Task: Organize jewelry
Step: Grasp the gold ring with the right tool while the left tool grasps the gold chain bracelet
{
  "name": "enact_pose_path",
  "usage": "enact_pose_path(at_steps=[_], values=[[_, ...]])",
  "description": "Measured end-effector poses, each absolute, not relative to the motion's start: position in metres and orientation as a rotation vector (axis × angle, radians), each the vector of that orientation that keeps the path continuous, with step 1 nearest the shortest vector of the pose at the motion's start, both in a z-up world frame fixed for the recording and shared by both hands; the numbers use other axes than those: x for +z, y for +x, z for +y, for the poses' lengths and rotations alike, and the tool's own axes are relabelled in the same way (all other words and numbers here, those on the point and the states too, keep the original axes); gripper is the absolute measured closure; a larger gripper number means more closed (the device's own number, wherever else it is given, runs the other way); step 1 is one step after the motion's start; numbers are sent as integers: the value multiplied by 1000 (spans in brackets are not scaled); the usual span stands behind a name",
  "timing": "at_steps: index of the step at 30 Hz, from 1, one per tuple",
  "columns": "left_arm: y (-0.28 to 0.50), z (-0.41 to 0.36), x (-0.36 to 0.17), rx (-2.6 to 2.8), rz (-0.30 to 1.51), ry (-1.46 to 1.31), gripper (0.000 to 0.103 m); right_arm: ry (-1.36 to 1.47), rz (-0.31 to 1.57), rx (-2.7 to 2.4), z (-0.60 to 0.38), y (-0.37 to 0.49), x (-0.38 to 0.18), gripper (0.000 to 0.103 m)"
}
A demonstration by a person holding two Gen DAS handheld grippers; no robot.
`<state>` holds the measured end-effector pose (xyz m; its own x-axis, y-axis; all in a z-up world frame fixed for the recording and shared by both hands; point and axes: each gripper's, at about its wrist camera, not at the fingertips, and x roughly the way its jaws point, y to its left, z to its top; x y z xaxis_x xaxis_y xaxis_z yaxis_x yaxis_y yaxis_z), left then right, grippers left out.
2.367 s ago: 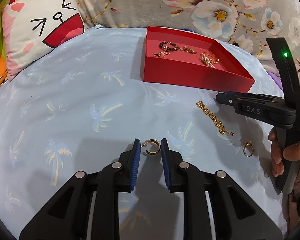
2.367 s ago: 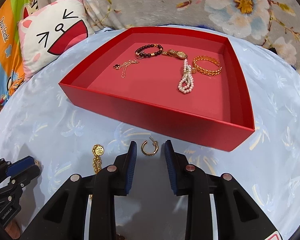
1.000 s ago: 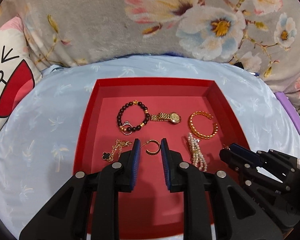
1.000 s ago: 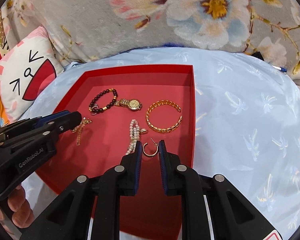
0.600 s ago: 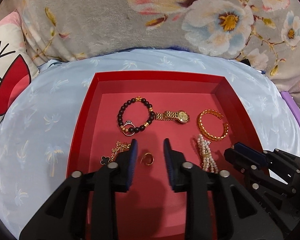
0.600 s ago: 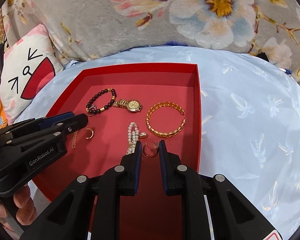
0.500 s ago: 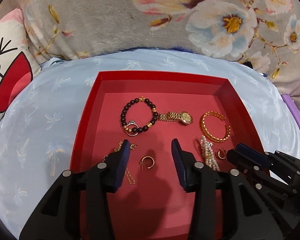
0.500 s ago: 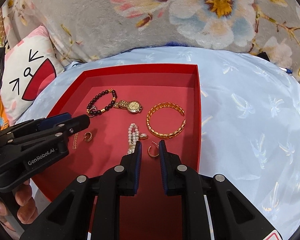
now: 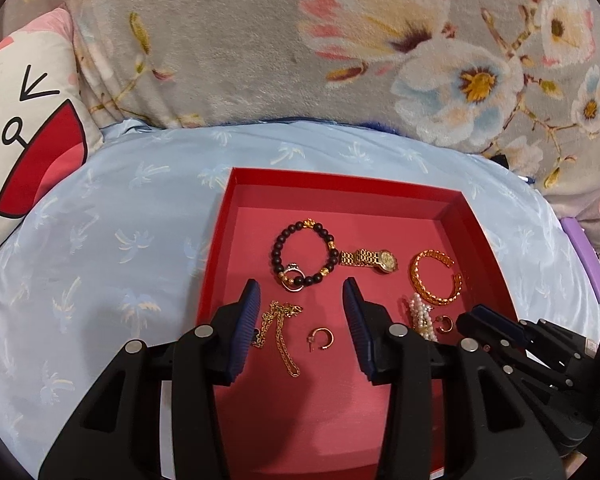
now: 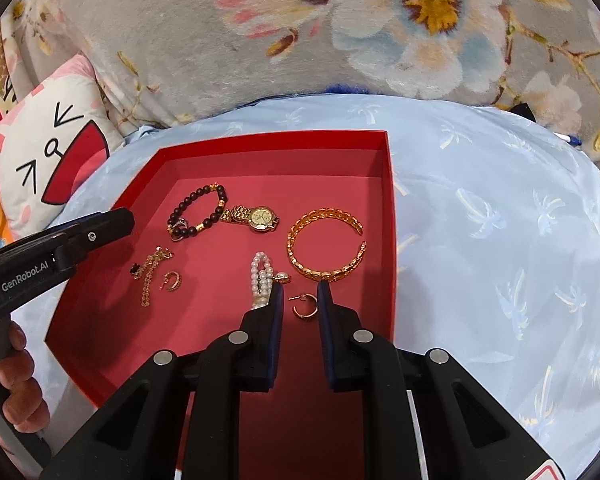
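Observation:
A red tray (image 9: 340, 182) (image 10: 387, 208) lies on the blue bedspread. In it lie a dark bead bracelet (image 9: 303, 254), a gold watch (image 9: 374, 259), a gold cuff bangle (image 9: 436, 278), a pearl bracelet (image 10: 262, 278), a gold chain (image 9: 278, 330) and two gold hoop earrings. My left gripper (image 9: 302, 308) is open above one earring (image 9: 321, 338), which lies on the tray floor. My right gripper (image 10: 300, 304) is open with the other earring (image 10: 305, 308) lying between its fingers, not held.
A cartoon-face pillow (image 9: 20, 136) lies at the left. A grey floral blanket (image 9: 340, 40) rises behind the tray. A purple object (image 9: 584, 256) sits at the right edge. The blue bedspread (image 10: 500, 240) spreads to the right of the tray.
Both grippers carried earrings from the bedspread over the tray. The left opened and dropped its earring, then opened wider. The right has now opened slightly and its earring lies on the tray.

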<state>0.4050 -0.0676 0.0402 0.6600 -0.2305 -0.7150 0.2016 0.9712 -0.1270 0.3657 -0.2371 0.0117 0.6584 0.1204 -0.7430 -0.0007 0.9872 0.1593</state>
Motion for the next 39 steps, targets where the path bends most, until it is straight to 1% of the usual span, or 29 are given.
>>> enact_pose_path(at_steps=[3, 4, 6, 9, 11, 16, 17, 19, 28, 33, 39], values=[[402, -63, 48, -241, 802, -51, 62, 135, 803, 57, -239, 346, 27, 82], [400, -62, 51, -239, 797, -53, 62, 130, 791, 53, -241, 339, 32, 78], [396, -61, 57, -239, 784, -51, 61, 126, 768, 44, -245, 318, 41, 73], [388, -61, 65, -250, 769, -54, 56, 131, 757, 46, -250, 292, 48, 71], [379, -63, 71, -259, 757, -46, 56, 130, 760, 51, -251, 269, 49, 68], [348, -67, 82, -280, 722, -12, 55, 119, 796, 101, -238, 224, 34, 66], [340, -67, 82, -283, 718, -7, 54, 109, 808, 111, -232, 216, 29, 66], [326, -67, 82, -282, 711, 5, 45, 97, 825, 132, -221, 201, 20, 66], [263, -55, 49, -239, 756, 75, 44, 19, 854, 240, -172, 152, -8, 66], [246, -46, 16, -201, 811, 69, 44, -6, 857, 249, -161, 151, -15, 66], [239, -43, 4, -193, 833, 64, 44, -11, 874, 228, -160, 156, -19, 66]])
